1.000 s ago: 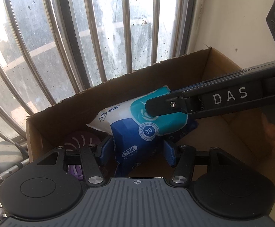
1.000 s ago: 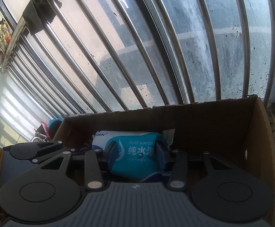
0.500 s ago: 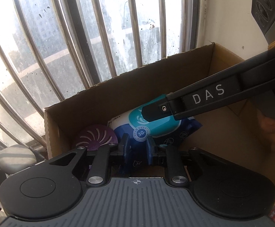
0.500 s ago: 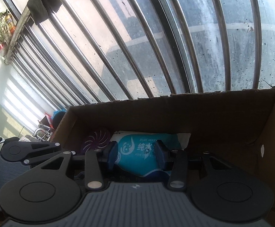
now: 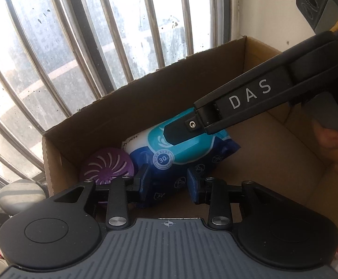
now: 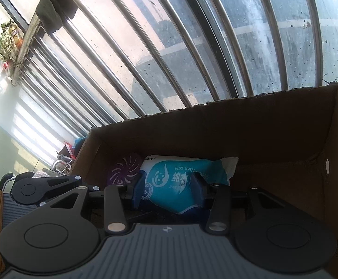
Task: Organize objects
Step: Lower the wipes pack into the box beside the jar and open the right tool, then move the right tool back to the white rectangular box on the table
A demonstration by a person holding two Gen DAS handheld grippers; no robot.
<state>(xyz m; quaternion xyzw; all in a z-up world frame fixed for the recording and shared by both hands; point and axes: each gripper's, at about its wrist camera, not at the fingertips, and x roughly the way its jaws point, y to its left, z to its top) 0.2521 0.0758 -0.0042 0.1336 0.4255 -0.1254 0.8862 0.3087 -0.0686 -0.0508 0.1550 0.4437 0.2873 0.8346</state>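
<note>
holding one wipes pack (beside one purple disc), right tool.

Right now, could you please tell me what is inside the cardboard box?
The cardboard box holds a teal wet-wipes pack, gripped by the right gripper, lying on a dark blue pack, beside a purple slotted disc. What lies beneath them is covered.

Inside the cardboard box, the left gripper is reopened after a brief closing, its jaws now astride the dark blue pack without pressing it, and the purple round disc is more fully uncovered.
</note>
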